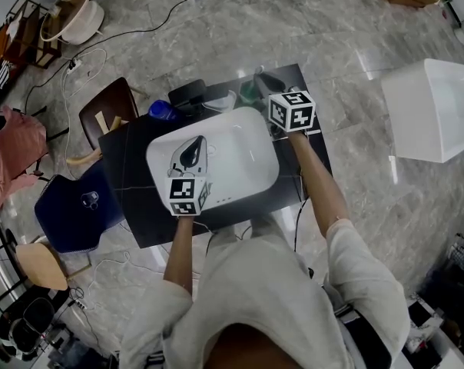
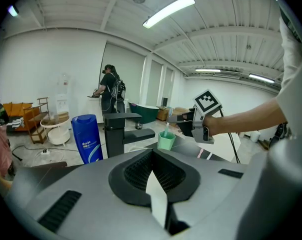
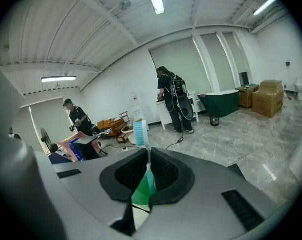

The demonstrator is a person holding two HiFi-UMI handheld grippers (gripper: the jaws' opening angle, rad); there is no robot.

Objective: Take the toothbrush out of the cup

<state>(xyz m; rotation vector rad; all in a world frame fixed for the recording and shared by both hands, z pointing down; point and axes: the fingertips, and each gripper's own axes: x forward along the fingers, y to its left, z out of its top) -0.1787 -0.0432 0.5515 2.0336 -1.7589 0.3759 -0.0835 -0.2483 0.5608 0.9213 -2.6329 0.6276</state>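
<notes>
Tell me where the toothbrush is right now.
In the right gripper view the toothbrush stands upright, pinched by the right gripper, its foot in the green cup beyond the sink, right of the black faucet.

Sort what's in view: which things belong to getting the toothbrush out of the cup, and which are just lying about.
Job in hand: toothbrush; green cup; right gripper, shut on the toothbrush.

Lying about: blue bottle; black faucet; white sink.
</notes>
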